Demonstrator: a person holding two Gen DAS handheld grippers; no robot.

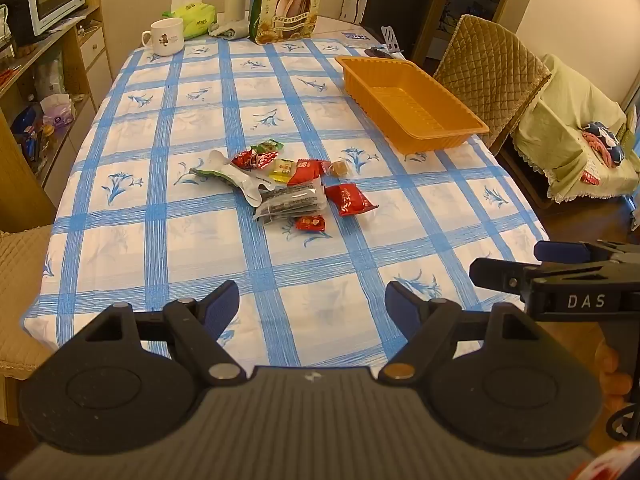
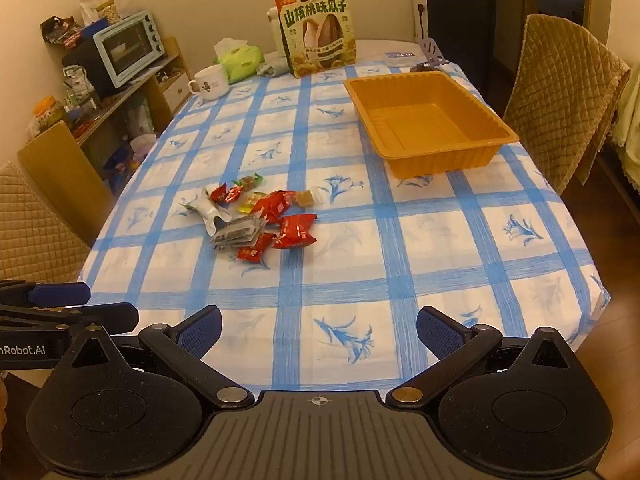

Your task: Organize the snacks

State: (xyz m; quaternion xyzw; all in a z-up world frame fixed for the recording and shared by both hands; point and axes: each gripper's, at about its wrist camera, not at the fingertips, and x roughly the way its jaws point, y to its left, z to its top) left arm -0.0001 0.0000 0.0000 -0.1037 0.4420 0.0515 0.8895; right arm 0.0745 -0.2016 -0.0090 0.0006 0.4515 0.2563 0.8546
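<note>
Right now the snack pile (image 1: 292, 188) lies mid-table on the blue-checked tablecloth (image 1: 168, 240), at about twelve o'clock from my left gripper (image 1: 312, 308). I judge these wrappers light, crinkly and slippery; the red packet (image 1: 349, 198) at the pile's three o'clock edge lies apart, so I'd pinch it across its puffed middle. The empty orange tray (image 2: 428, 120) waits at one o'clock from my right gripper (image 2: 318, 332). Both grippers hang spread wide, holding nothing, well short of the pile.
</note>
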